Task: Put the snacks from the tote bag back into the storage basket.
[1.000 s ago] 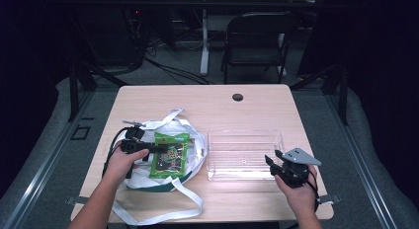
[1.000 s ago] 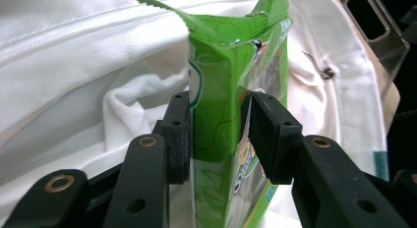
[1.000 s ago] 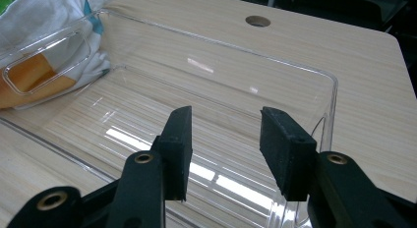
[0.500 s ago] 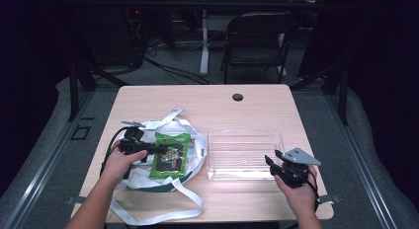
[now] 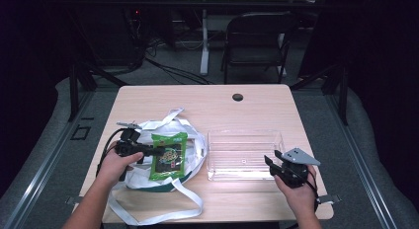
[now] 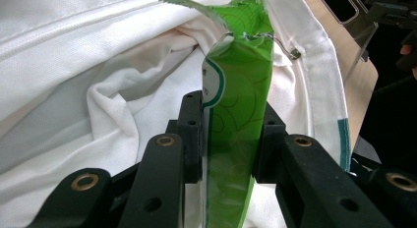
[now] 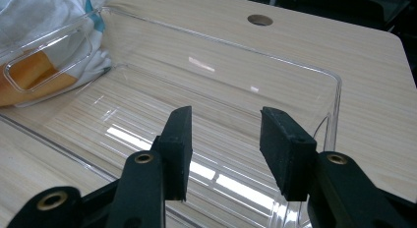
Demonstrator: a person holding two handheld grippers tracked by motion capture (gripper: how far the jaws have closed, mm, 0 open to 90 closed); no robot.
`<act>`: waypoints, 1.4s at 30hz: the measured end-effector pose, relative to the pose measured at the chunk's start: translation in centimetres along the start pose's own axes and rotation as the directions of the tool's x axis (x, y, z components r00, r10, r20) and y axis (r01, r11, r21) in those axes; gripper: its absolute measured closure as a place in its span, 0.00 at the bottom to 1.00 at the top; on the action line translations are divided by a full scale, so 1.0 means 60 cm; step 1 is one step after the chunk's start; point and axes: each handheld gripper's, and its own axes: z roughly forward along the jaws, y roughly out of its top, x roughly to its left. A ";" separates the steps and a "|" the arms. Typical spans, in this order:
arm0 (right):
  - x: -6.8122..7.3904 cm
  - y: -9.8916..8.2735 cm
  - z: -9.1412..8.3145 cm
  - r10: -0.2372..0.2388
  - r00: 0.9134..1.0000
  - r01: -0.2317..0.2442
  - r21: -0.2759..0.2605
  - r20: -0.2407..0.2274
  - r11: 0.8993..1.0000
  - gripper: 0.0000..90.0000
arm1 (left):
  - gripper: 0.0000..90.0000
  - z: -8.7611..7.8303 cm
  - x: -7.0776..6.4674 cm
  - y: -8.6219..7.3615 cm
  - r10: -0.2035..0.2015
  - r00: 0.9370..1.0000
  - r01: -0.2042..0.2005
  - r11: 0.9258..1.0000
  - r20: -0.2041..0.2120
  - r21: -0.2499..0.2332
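Wood table [image 5: 207, 98] | left gripper [image 6: 226, 139] clamps glossy green packet [image 6: 236, 129] | right gripper [image 7: 226, 139] jaws apart

1. The snack packet [image 5: 168, 155] is bright green with a dark printed panel; in the left gripper view its film shows fine swirl lines and a white patch edged in dark green.
2. The cloth bag [image 5: 192, 140] is white with a teal band.
3. The plastic bin [image 5: 244, 153] is clear.
4. The surface [image 5: 207, 100] is pale wood grain.
5. The left gripper [image 6: 226, 134] and right gripper [image 7: 226, 149] are black with brass-coloured rivets.
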 end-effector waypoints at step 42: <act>0.002 -0.001 0.001 -0.017 1.000 0.017 -0.009 0.011 1.000 0.62 | 0.81 -0.031 0.001 0.003 0.021 1.000 -0.022 0.995 -0.017 -0.101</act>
